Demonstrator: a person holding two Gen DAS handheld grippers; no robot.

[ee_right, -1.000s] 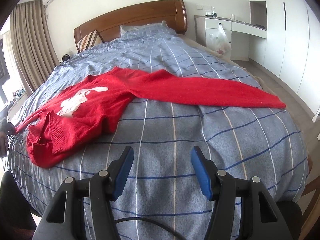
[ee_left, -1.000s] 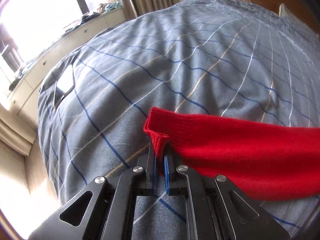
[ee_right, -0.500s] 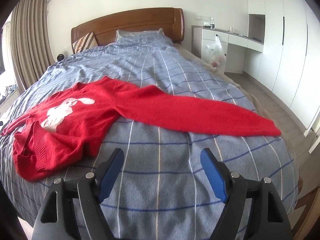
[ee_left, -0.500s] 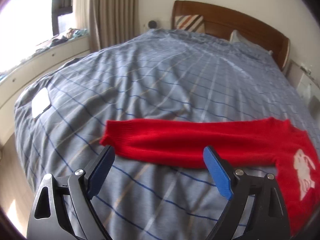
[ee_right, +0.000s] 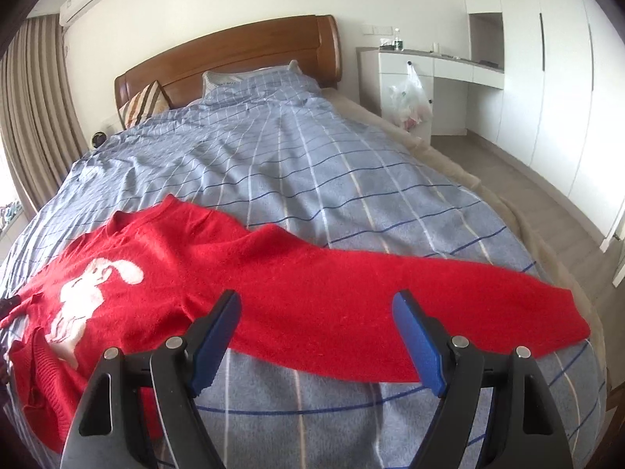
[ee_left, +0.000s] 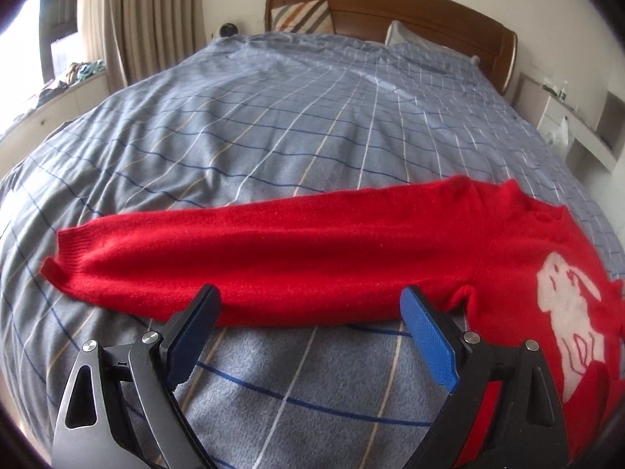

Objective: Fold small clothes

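Note:
A red sweater (ee_left: 297,258) with a white rabbit print (ee_left: 566,305) lies spread on the blue checked bed (ee_left: 273,129). Its one sleeve stretches flat to the left in the left wrist view, the cuff (ee_left: 62,254) lying free. My left gripper (ee_left: 310,305) stands open just in front of that sleeve, nothing between its blue pads (ee_left: 427,336). In the right wrist view the sweater (ee_right: 195,273) has its other sleeve (ee_right: 449,305) stretched out to the right. My right gripper (ee_right: 314,306) hovers open before this sleeve, holding nothing. The sweater's lower hem is bunched at the left.
A wooden headboard (ee_right: 234,51) with pillows (ee_right: 250,82) stands at the far end of the bed. White cabinets and a desk (ee_right: 449,66) with a hanging plastic bag (ee_right: 410,97) are on the right. Curtains (ee_left: 129,19) and a window ledge are on the left.
My left gripper let go of the sleeve cuff, opened wide and swung right along the sleeve. My right gripper opened wider and moved closer over the other sleeve.

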